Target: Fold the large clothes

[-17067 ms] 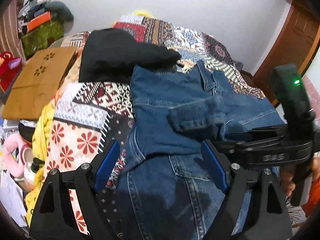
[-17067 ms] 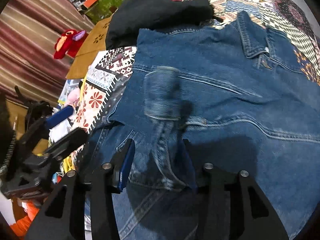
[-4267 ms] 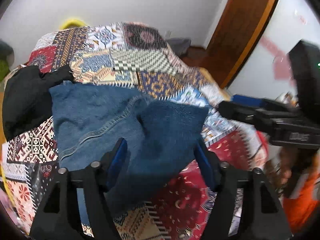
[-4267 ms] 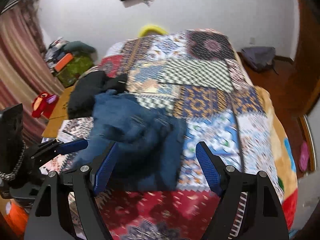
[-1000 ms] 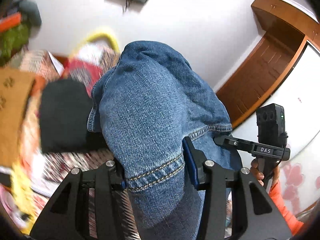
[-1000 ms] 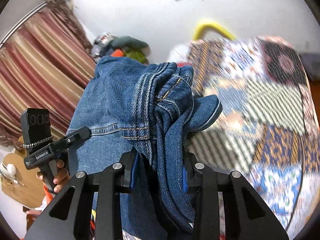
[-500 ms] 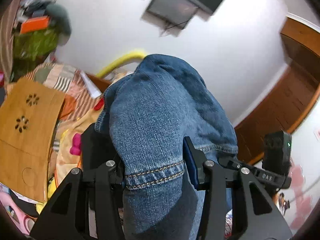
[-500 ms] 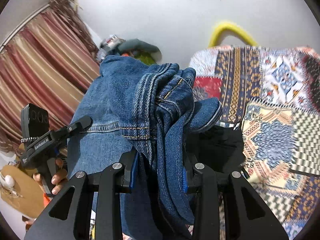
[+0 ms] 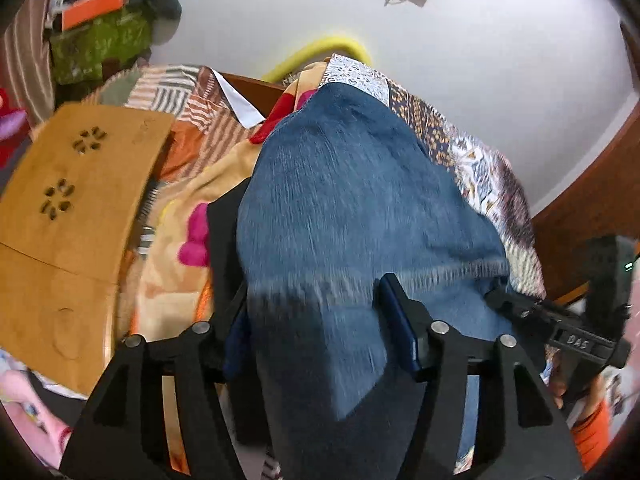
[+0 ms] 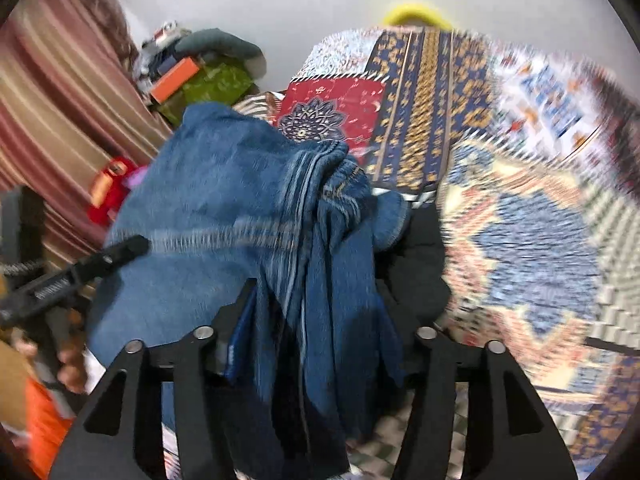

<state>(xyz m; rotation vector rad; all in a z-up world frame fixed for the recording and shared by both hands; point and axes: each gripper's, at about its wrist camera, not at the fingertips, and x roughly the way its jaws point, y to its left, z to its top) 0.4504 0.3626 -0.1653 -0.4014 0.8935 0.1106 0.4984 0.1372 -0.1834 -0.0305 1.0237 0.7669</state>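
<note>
A folded blue denim garment (image 9: 352, 208) is held between both grippers above the patchwork bed. My left gripper (image 9: 316, 320) is shut on one end of the folded denim, which drapes forward over the fingers. My right gripper (image 10: 316, 324) is shut on the other end, a bunched stack of denim layers and seams (image 10: 320, 216). A black garment (image 10: 420, 264) lies on the bed just under the denim, and it also shows in the left wrist view (image 9: 226, 220). Each gripper appears in the other's view, right (image 9: 568, 336) and left (image 10: 72, 276).
The patchwork quilt (image 10: 532, 216) covers the bed to the right. A wooden lap table (image 9: 68, 216) lies at the bed's left side. Green and orange boxes (image 9: 100, 28) are stacked in the corner. A striped curtain (image 10: 52, 92) and a red toy (image 10: 108, 188) are on the left.
Both grippers have tilted down and forward with the folded denim, bringing it lower toward the black garment at the head of the bed. The views are blurred by motion.
</note>
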